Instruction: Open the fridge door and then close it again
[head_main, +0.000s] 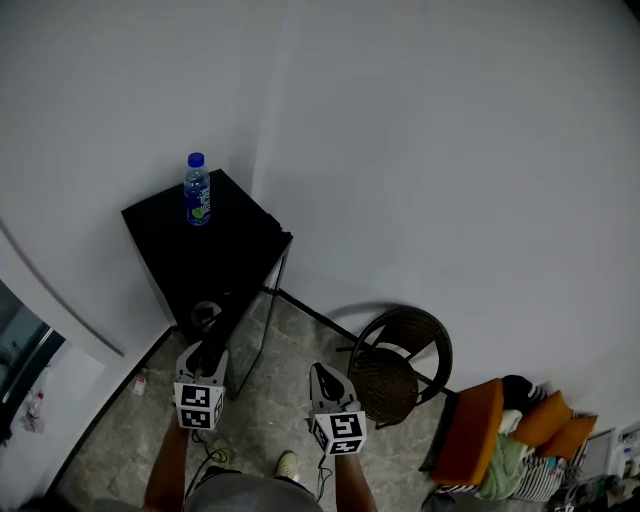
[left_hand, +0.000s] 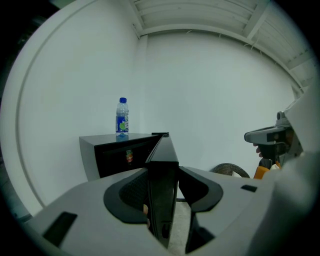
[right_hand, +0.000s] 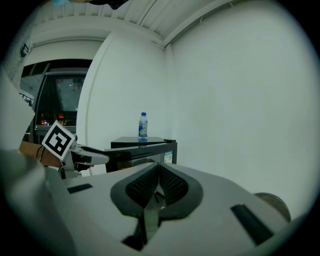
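A small black fridge (head_main: 190, 260) stands in the corner with a blue-capped water bottle (head_main: 196, 190) on its top. Its door (head_main: 240, 305) is swung partly open towards me. My left gripper (head_main: 206, 345) is shut on the door's free edge; in the left gripper view the black door edge (left_hand: 162, 170) runs straight between the jaws, with the fridge (left_hand: 112, 155) and bottle (left_hand: 122, 116) behind it. My right gripper (head_main: 325, 378) hangs to the right of the door, shut with nothing in it; its jaws meet in the right gripper view (right_hand: 159, 174).
A round wicker chair (head_main: 395, 365) stands close to the right of the fridge. Orange cushions and clothes (head_main: 500, 440) are piled at the far right. White walls close in behind, and a glass doorway (head_main: 20, 360) lies to the left. The floor is grey stone.
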